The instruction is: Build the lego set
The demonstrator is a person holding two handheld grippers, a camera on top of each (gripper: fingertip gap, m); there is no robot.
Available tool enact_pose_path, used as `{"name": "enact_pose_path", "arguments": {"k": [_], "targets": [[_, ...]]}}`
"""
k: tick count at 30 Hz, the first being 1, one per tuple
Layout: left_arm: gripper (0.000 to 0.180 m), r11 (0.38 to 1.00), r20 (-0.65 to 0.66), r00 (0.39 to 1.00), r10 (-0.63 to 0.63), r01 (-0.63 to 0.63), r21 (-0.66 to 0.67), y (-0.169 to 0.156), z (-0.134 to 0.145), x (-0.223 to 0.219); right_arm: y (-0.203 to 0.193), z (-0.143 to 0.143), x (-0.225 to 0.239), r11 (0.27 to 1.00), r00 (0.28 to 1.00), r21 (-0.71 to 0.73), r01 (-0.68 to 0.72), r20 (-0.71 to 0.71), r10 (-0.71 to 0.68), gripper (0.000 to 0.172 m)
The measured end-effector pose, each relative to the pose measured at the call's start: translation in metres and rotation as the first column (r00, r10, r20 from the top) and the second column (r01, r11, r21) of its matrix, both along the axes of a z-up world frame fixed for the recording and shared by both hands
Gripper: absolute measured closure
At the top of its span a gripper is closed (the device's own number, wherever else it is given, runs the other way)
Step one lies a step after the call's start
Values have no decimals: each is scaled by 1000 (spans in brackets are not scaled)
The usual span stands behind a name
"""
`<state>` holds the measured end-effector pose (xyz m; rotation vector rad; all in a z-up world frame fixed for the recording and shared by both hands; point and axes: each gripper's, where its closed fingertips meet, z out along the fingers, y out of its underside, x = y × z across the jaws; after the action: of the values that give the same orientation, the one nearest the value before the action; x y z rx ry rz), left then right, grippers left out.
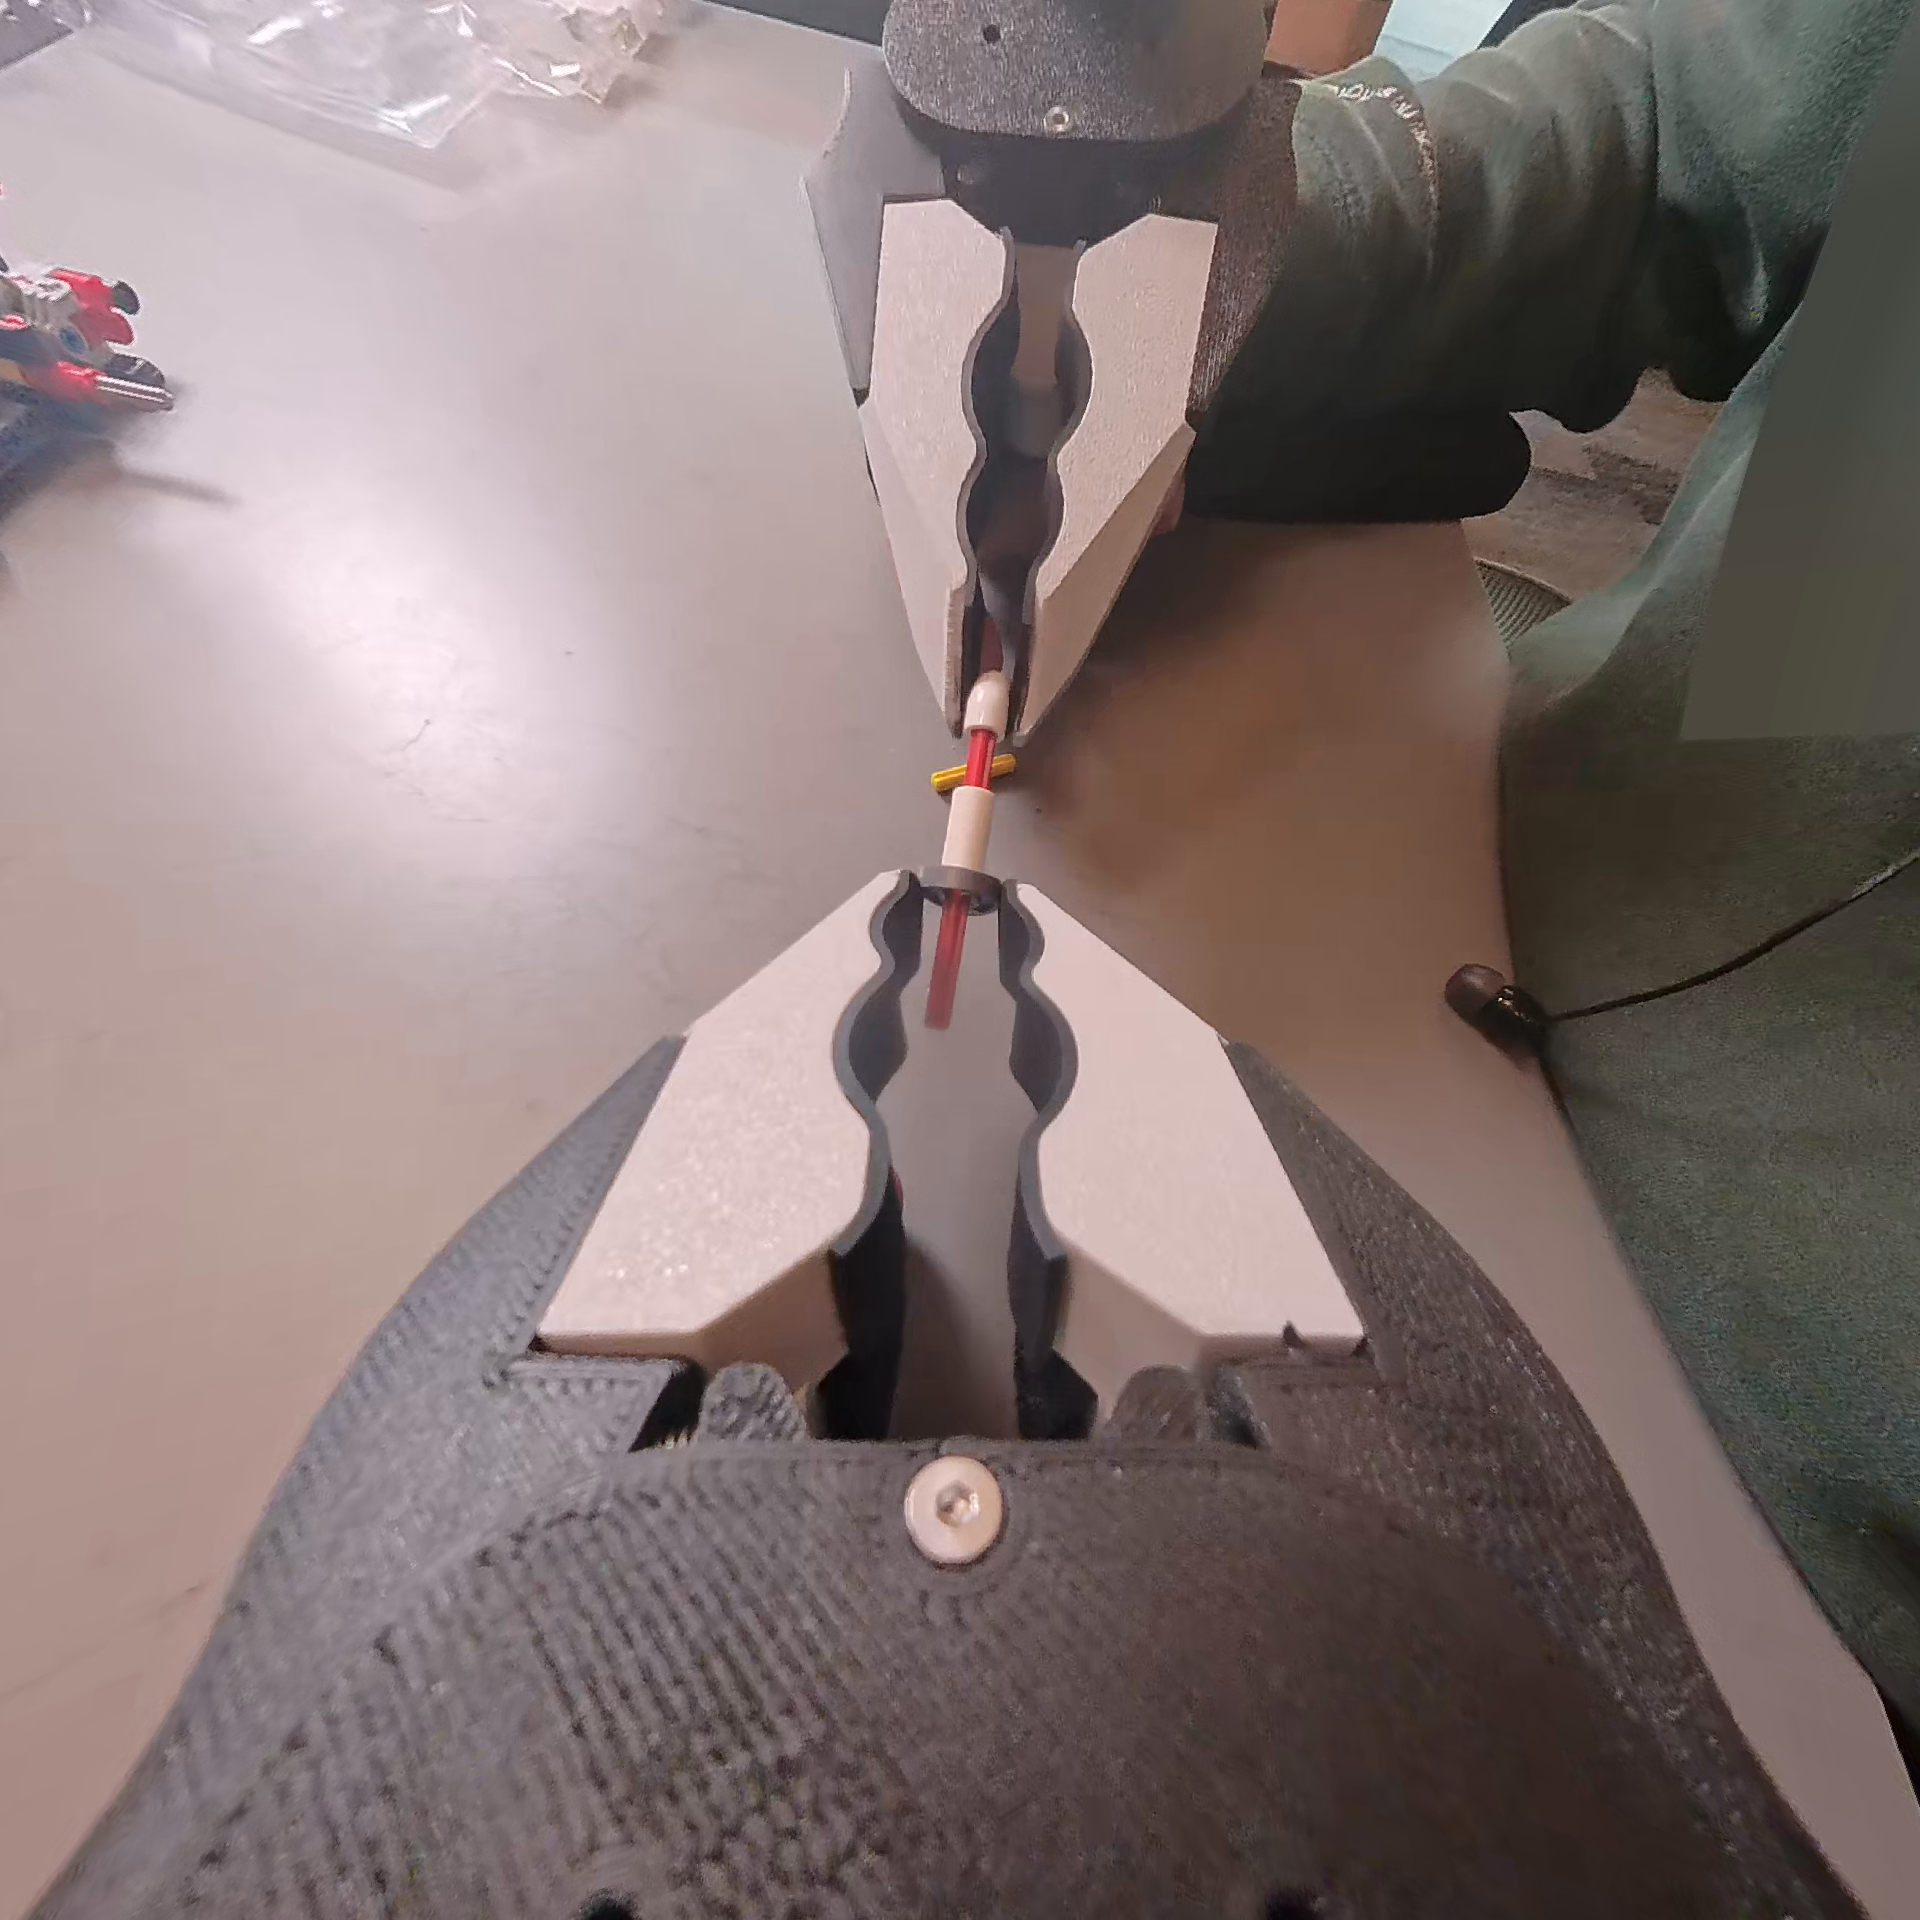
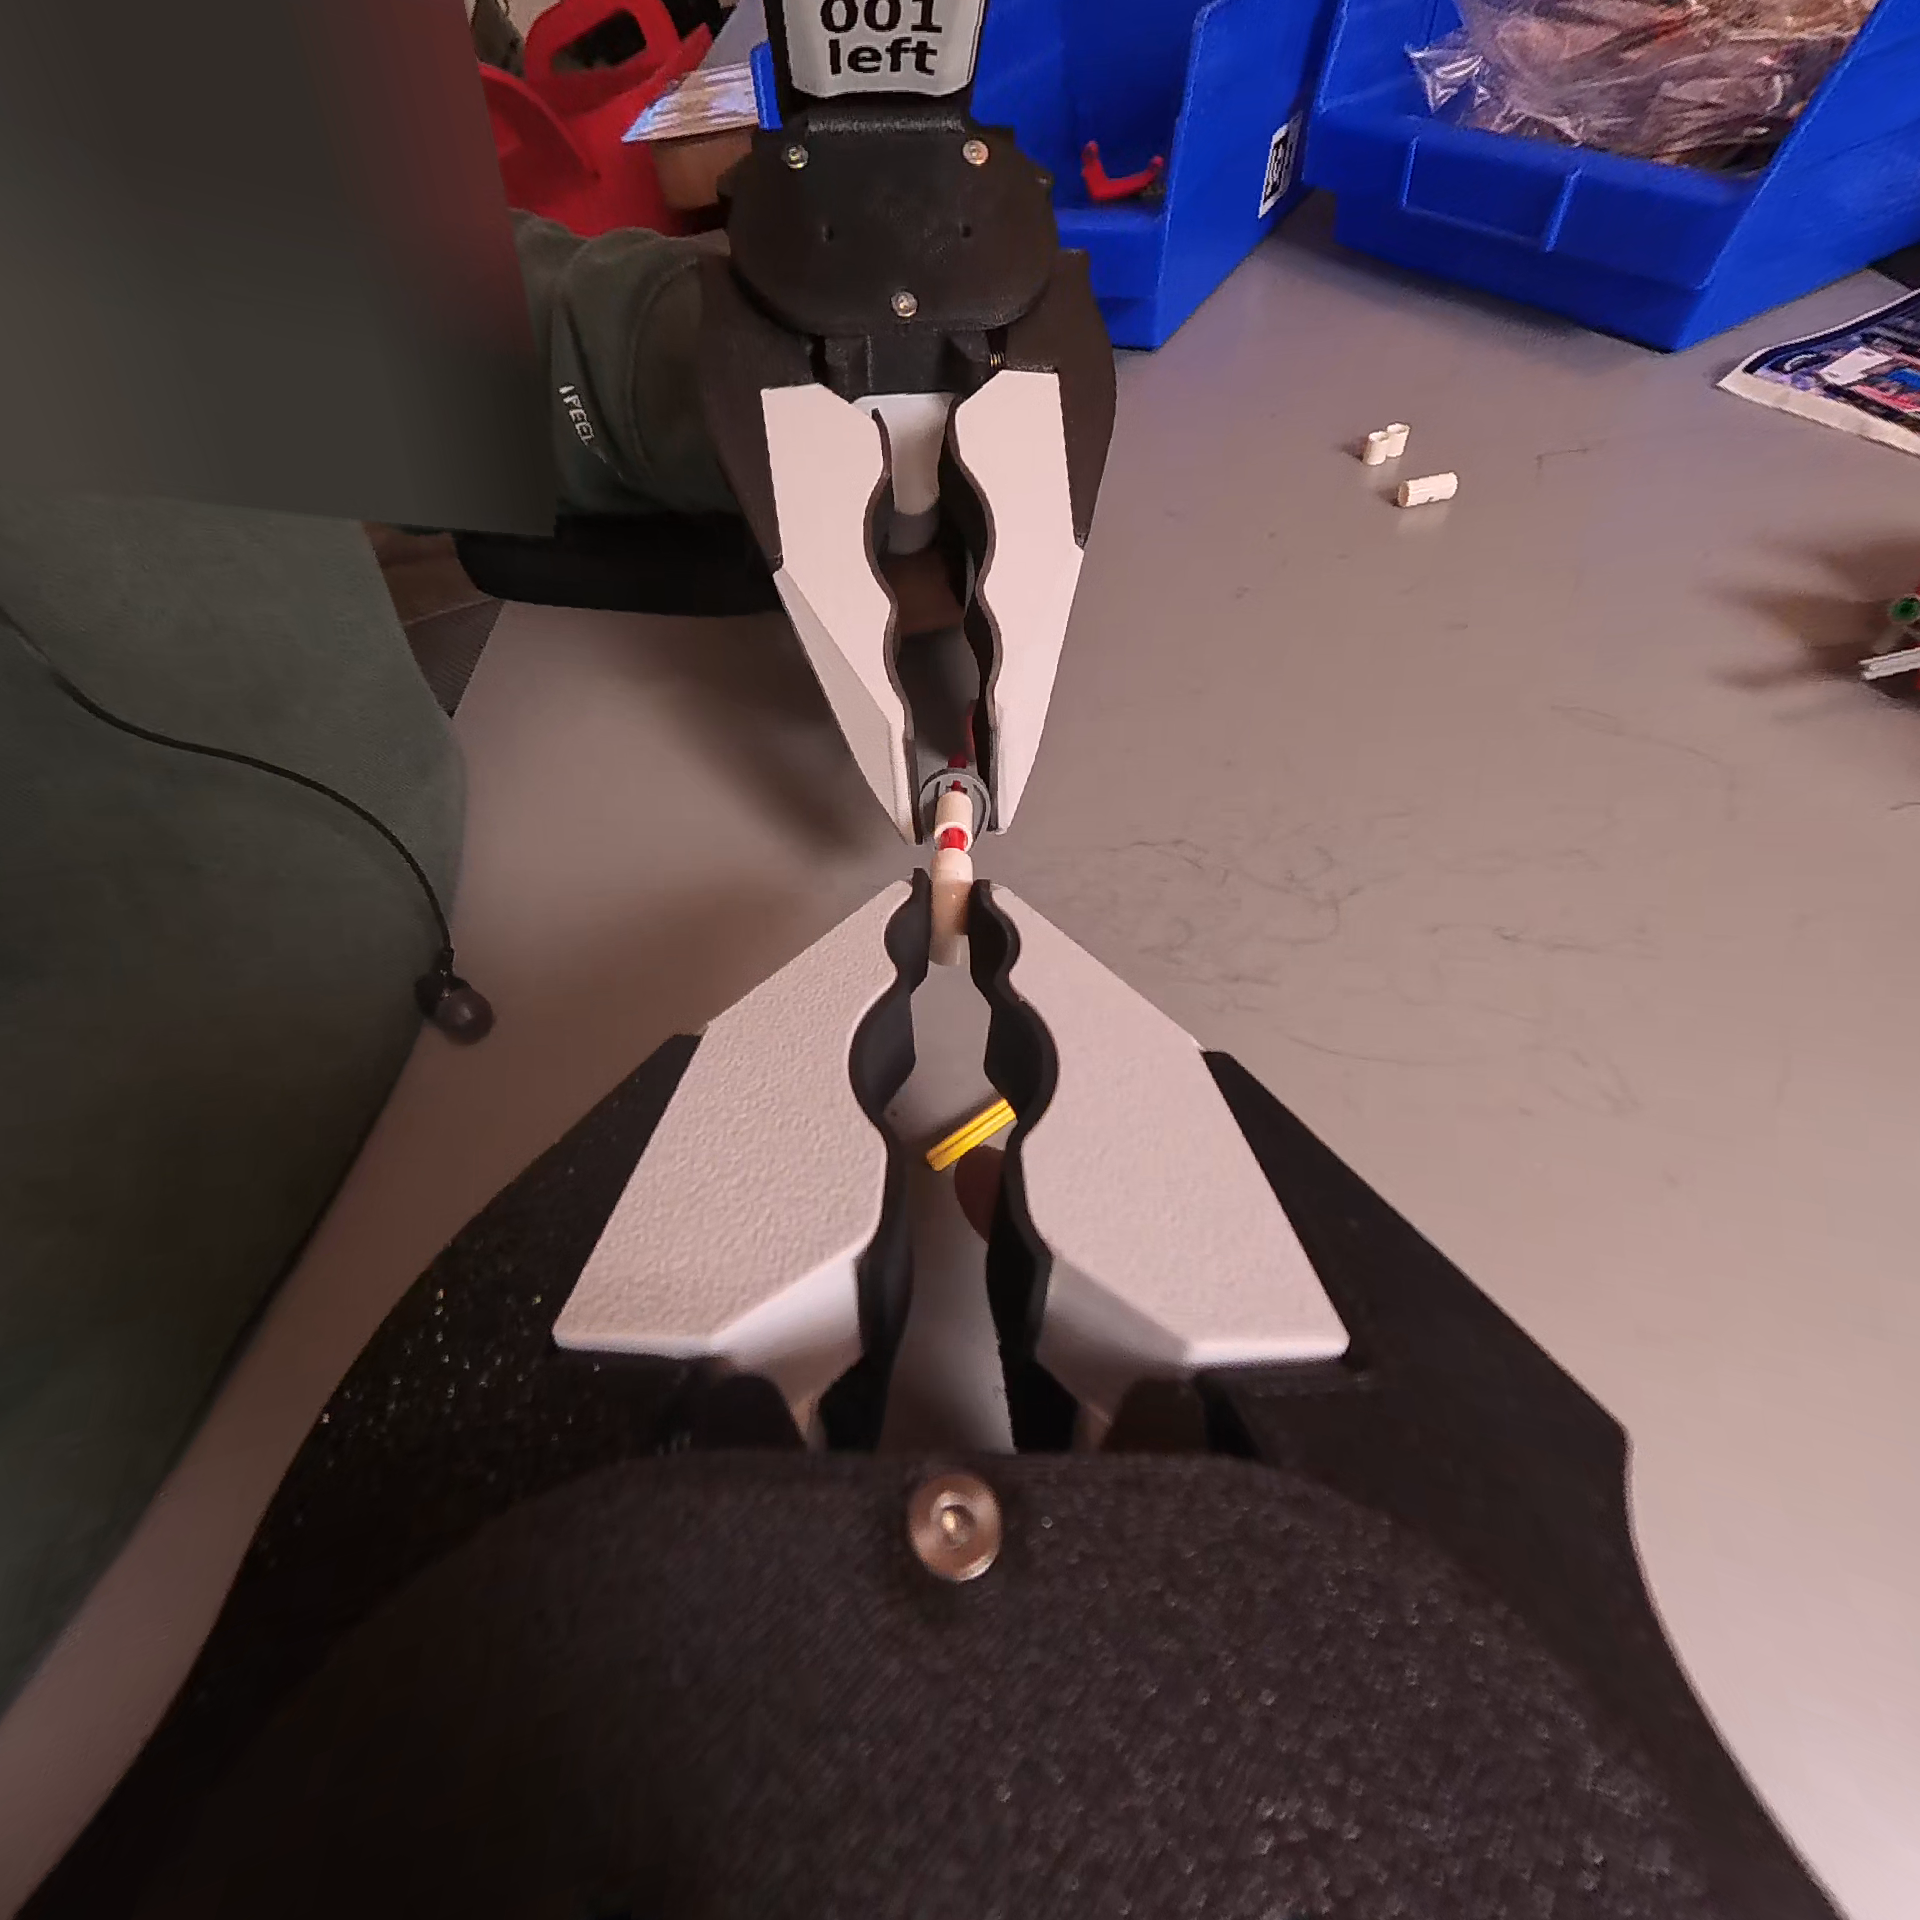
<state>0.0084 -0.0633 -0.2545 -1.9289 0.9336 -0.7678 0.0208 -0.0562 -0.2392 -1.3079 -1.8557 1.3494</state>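
Left hand-held gripper (image 1: 961,883) clamped grey disc (image 1: 961,883) on red axle (image 1: 951,961); right hand-held gripper (image 2: 951,904) pinched white sleeve (image 2: 948,920). Misaligned pushing could jam the sleeve or bend the axle.

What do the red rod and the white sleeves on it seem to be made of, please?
Red rod: translucent glossy plastic, by the look; light glows through it. White sleeves: opaque smooth plastic, seemingly moulded, with a soft sheen. The grey ring in the left tool looks like matte plastic.

two wrist cameras face each other closely over the table (image 1: 312,623), sharing it
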Motion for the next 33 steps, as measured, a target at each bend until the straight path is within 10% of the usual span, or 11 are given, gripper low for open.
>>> {"name": "enact_pose_path", "arguments": {"k": [33], "targets": [[168,999,-29,999,18,-17,49,2,7,5,-2,-6,-1,999,1000,36,2,26,-3,167]]}}
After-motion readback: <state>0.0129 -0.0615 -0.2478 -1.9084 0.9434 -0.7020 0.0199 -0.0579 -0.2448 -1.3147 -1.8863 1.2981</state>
